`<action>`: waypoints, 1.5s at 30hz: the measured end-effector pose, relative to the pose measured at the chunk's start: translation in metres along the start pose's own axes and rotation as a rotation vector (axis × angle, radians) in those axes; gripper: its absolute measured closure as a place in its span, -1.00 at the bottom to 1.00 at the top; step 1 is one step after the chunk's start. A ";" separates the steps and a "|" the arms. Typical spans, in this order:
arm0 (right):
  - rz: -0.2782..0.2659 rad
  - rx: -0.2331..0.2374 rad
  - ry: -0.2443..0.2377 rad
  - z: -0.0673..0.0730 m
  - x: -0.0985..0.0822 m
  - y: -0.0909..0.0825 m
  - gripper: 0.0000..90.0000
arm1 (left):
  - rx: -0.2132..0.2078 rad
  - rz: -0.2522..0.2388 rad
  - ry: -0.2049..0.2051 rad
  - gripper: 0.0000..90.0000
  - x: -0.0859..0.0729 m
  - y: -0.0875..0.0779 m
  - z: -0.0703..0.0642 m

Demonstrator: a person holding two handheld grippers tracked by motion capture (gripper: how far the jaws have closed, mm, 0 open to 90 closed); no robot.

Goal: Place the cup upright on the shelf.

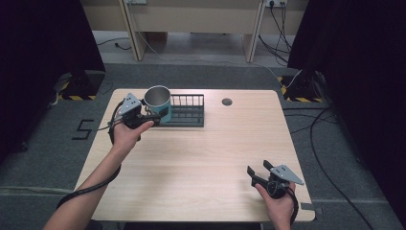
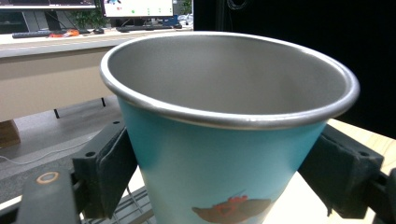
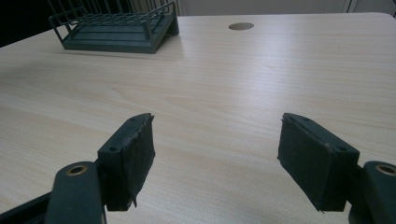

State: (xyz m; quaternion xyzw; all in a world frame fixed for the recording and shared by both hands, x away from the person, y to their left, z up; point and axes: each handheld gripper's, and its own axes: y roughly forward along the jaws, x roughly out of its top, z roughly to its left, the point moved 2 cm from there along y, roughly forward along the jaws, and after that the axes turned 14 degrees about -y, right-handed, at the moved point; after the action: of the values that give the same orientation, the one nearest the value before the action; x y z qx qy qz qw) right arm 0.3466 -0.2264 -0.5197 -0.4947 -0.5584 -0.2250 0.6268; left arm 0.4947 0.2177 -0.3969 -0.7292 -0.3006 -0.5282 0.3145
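Observation:
A teal metal cup (image 1: 158,102) with a bare steel inside and a rolled rim stands upright at the left end of a dark wire rack (image 1: 187,111). My left gripper (image 1: 154,116) is shut on the cup (image 2: 219,168), one black pad pressing each side of its wall. I cannot tell whether the cup rests on the rack or hangs just above it. A red-brown print shows low on the cup's side. My right gripper (image 1: 257,169) rests at the table's front right, open, nothing between its pads (image 3: 133,156).
The light wooden table (image 1: 201,153) has a round cable hole (image 1: 227,101) at the back, right of the rack (image 3: 116,28). Black curtains stand at both sides. Cables lie on the grey floor to the right.

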 end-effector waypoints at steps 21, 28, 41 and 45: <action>-0.001 0.004 0.003 0.000 0.000 0.000 -0.38 | 0.006 0.004 -0.007 -0.64 0.007 0.024 0.002; -0.001 0.006 0.003 0.000 0.000 0.000 -0.39 | 0.019 -0.005 -0.008 -0.65 0.011 0.033 0.006; 0.000 0.008 0.001 0.000 0.000 0.000 -0.38 | 0.034 0.000 -0.026 -0.65 0.014 0.046 0.011; -0.001 0.010 0.002 0.000 0.000 0.000 -0.39 | 0.038 -0.002 -0.028 -0.64 0.016 0.051 0.012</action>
State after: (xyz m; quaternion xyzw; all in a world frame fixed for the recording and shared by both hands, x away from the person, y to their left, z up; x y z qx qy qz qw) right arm 0.3466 -0.2265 -0.5197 -0.4910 -0.5593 -0.2230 0.6296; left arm 0.5452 0.1964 -0.3921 -0.7301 -0.3157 -0.5126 0.3234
